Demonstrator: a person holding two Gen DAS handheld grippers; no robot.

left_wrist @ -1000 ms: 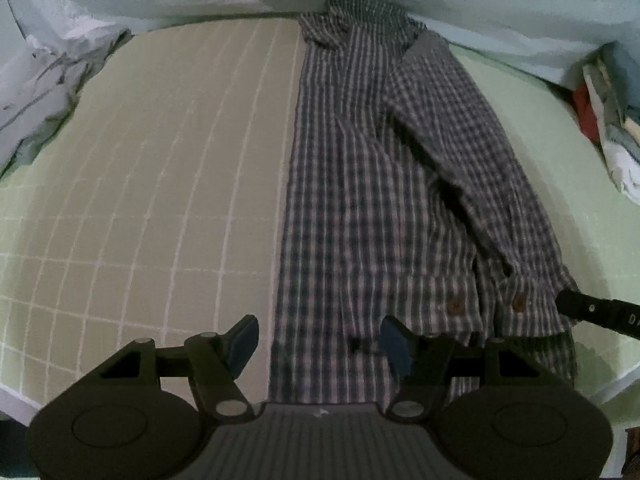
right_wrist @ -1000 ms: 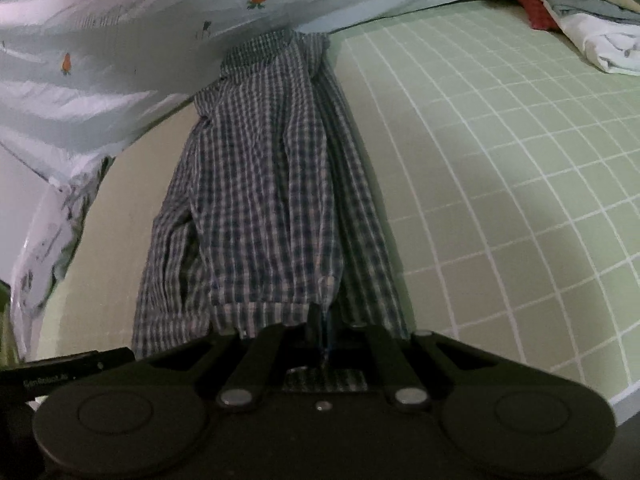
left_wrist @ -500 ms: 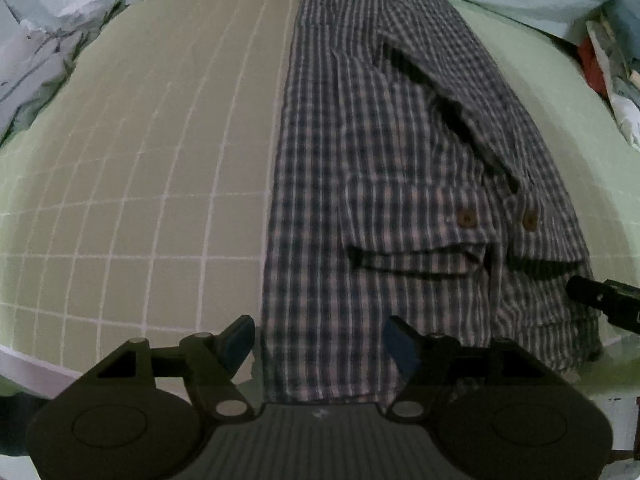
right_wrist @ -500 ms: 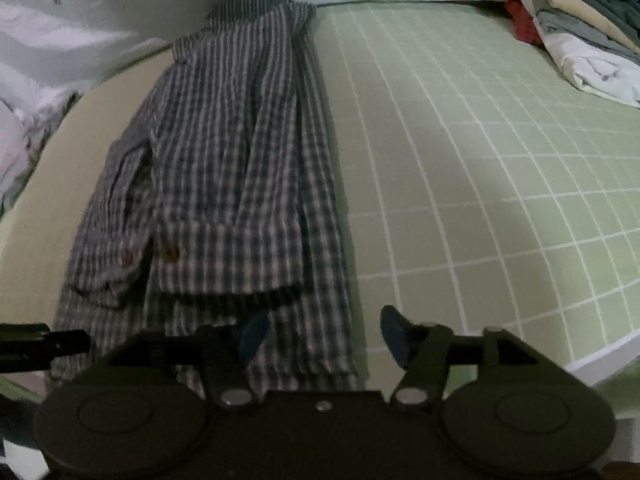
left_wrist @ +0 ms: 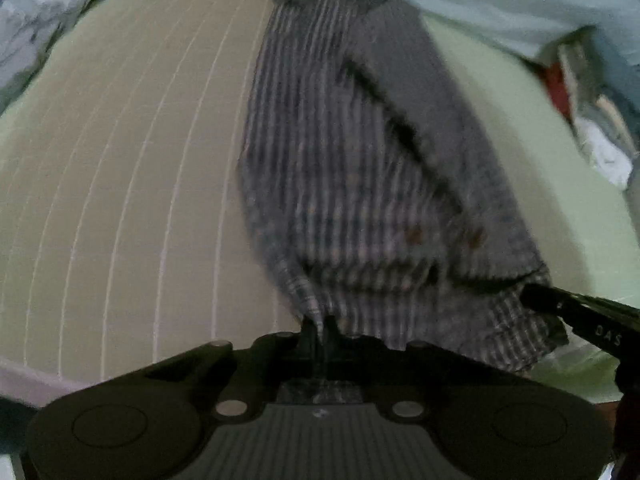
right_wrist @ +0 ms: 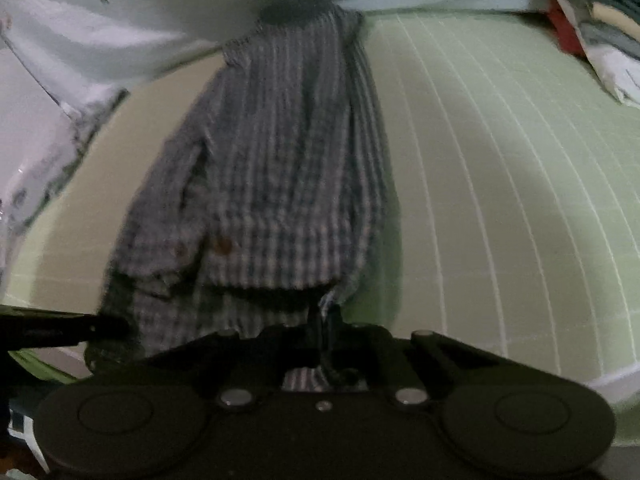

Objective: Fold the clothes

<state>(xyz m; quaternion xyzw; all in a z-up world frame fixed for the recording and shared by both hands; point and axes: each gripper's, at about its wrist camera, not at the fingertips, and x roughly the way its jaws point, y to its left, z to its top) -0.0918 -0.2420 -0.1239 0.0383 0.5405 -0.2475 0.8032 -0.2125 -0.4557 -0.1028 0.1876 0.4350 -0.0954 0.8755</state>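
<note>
Both grippers, left [left_wrist: 320, 326] and right [right_wrist: 322, 316], pinch the plaid shirt [left_wrist: 344, 168] hem; lift both corners evenly, keeping the hem taut

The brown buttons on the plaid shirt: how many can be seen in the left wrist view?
2. One button sits on the folded cuff, the other button just to its right, on the plaid shirt. Blur and folds may hide others.

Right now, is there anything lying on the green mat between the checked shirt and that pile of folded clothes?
No. In the right wrist view, only bare green mat separates the checked shirt from the pile of folded clothes.
</note>
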